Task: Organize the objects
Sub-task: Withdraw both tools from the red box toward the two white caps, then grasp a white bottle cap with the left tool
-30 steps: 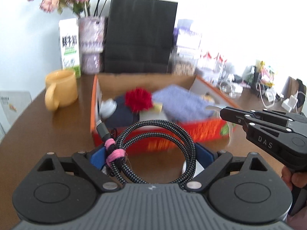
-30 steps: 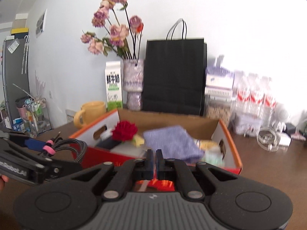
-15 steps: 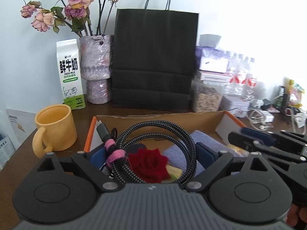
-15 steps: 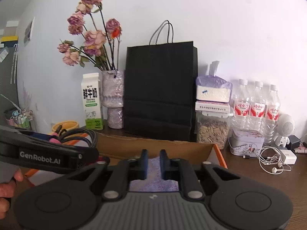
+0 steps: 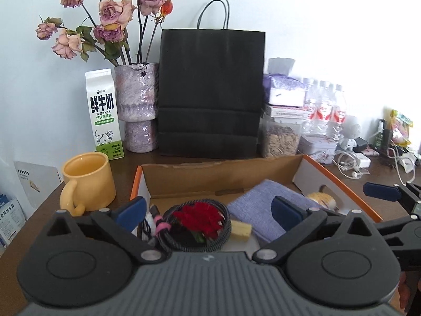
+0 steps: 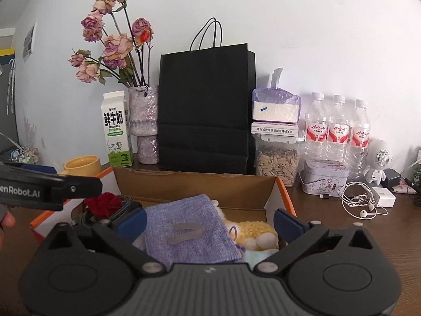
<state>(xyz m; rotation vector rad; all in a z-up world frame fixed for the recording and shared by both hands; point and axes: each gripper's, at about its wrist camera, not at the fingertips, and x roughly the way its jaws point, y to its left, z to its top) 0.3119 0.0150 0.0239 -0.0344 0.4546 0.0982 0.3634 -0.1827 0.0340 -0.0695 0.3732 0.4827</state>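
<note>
Cardboard, orange on the outside, forms the open box (image 5: 339, 184) that stands on the brown worktop (image 6: 342, 226) and serves as the collecting place. We see the coiled braided cable (image 5: 194, 226), bound with a pink tie, lying inside the box around the red fabric flower (image 5: 201, 218); it sits between the blue pads of the left hand-held gripper (image 5: 208, 210) but is free of them, for those jaws stand wide and hold nothing. Beside the cable lie a purple woven pouch (image 6: 189, 229), a yellow sponge piece (image 5: 240, 228) and a yellow plush toy (image 6: 252, 233).

The right hand-held gripper (image 6: 209, 220) hovers over the pouch; its jaws have just been opening and now stand fully apart, with the pouch below them and no pad pressing on it. In the left wrist view its blue fingertip (image 5: 379, 191) shows at the box's right edge.

We judge the task well advanced: several items, the cable among them, already rest in the box. Outside it, near its left wall, stands the yellow mug (image 5: 88, 181); behind are the milk carton (image 5: 104, 114), the vase of dried roses (image 5: 136, 105) and the black paper bag (image 5: 210, 92). White earphones (image 6: 360, 202) lie loose on the worktop to the right and may be left to gather, though we cannot tell which items belong in the box.
</note>
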